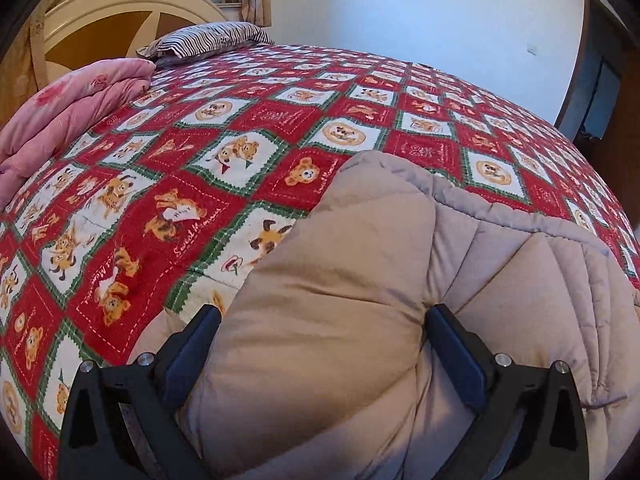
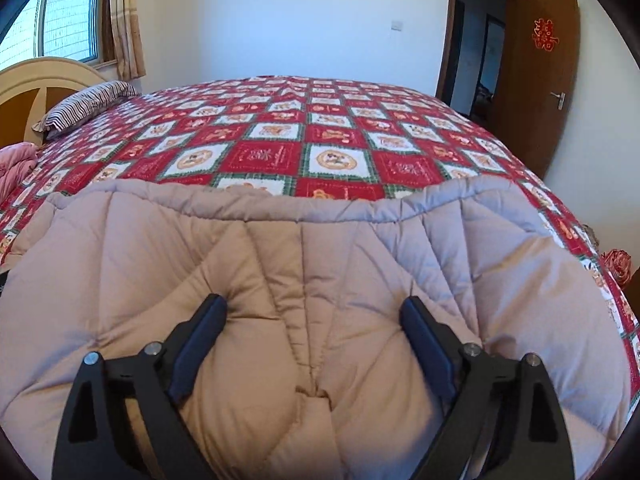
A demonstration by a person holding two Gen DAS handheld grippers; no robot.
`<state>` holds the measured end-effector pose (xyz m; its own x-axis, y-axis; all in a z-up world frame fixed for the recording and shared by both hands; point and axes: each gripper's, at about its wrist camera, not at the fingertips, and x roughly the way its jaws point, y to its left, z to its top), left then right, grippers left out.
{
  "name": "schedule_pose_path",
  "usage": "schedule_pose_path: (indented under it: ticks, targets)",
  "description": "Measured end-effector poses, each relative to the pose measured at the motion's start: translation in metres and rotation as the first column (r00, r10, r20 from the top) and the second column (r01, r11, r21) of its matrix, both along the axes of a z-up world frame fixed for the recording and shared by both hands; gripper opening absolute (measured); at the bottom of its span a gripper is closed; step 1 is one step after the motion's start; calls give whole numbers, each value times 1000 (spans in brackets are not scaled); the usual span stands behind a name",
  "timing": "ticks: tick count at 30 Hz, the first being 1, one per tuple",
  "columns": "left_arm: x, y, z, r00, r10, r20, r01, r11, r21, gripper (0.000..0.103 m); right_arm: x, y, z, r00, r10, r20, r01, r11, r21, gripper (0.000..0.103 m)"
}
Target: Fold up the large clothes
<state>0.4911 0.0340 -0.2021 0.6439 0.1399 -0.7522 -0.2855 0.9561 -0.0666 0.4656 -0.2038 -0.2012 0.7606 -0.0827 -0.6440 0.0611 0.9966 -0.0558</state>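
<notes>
A puffy beige quilted coat (image 1: 360,280) lies on the near side of a bed with a red patchwork bedspread (image 1: 240,120). My left gripper (image 1: 322,316) is wide open, its fingers (image 1: 200,328) straddling a thick bulge of the coat at its left end. In the right wrist view the coat (image 2: 304,248) fills the lower half, its piped edge running across the bedspread (image 2: 320,140). My right gripper (image 2: 314,308) is wide open, its fingers (image 2: 416,320) pressed down into the padding on either side of a fold.
A folded pink quilt (image 1: 68,116) and a striped pillow (image 1: 208,38) lie at the headboard (image 1: 120,12) end. A window with curtains (image 2: 72,16) is behind it. An open wooden door (image 2: 536,80) stands at the far right, and a white wall beyond the bed.
</notes>
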Motion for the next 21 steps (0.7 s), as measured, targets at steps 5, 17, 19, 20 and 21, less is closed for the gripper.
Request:
schedule_pose_path:
  ticks: [5,17,19,20,21]
  targets:
    - [4,-4,-3,1000,-6,-19,6,1000,19,102,7,-1,-7,999,-5,-42,5,1000,1,93]
    - [11,-10,-7,999,-15,-46,18,998,55,102,17,-2,-15,994,-23,-104,22,1000,-11,96]
    - [12,-10,-7,999,-16,-46,18,998,54,102,17,-2,-16,994,-25,-110,23,1000,-14,96]
    - [11,-10,-7,999,-16,-46,18,998,54,102,17,-2,-16,993,-26,-112,24,1000,-16,96]
    - [11,-9,-7,999,-16,-46,18,998,52,102,18,-1,-17,993,-27,-114,25,1000,-18,97]
